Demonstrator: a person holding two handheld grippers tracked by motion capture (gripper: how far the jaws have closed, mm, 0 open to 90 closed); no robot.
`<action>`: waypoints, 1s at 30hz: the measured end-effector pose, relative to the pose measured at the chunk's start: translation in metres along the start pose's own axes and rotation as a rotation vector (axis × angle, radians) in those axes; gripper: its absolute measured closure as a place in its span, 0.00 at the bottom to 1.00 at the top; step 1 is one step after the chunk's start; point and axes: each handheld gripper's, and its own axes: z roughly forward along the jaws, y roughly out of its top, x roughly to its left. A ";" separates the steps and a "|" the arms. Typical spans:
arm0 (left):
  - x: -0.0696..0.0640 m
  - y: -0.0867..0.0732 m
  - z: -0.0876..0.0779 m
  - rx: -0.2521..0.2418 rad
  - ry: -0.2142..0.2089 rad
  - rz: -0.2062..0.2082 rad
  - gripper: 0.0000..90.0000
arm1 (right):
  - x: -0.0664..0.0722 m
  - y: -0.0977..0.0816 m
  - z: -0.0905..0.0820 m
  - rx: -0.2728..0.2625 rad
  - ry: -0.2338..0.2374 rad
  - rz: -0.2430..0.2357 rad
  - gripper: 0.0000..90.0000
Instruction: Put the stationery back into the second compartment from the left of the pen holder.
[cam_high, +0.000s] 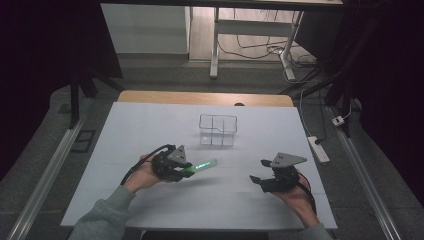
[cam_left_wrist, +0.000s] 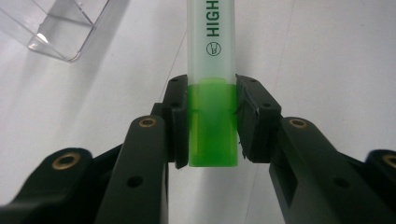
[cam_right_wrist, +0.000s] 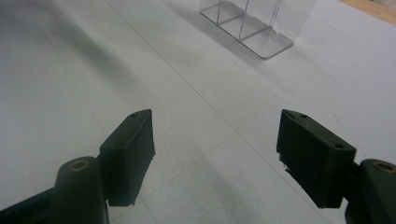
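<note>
The left gripper (cam_high: 186, 169) is clamped on a green highlighter (cam_high: 202, 165), its jaws pressed against both sides of the solid green end while the translucent barrel, printed with dark lettering, sticks out ahead of the tips toward the middle of the table. In the left gripper view the highlighter (cam_left_wrist: 212, 93) runs straight up between the jaws, above the white surface. The right gripper (cam_high: 259, 171) sits well apart to the right, its jaws spread wide with nothing between them; in its own view only bare white tabletop (cam_right_wrist: 196, 107) lies between them.

Beyond both grippers, farther from the person, stands a clear plastic organizer (cam_high: 218, 130) with divided compartments, upright on the white sheet (cam_high: 150, 125) that covers most of the table. A strip of wooden tabletop (cam_high: 205, 98) shows at the far edge. Past the table is a grey floor (cam_high: 165, 75), the white legs of another desk (cam_high: 215, 45) with loose cables, and a white power strip (cam_high: 318, 149) lying on the floor to the right of the right gripper. The room's sides are dark.
</note>
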 end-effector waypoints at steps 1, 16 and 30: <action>-0.001 0.001 0.001 0.003 0.000 0.004 0.74 | 0.000 0.000 0.000 0.000 0.000 0.000 0.31; -0.007 0.015 0.014 0.034 -0.006 0.040 0.74 | 0.013 0.022 0.012 0.015 0.092 -0.036 0.32; -0.008 0.027 0.026 0.055 -0.029 0.059 0.74 | 0.039 0.067 0.037 0.041 0.164 -0.172 0.32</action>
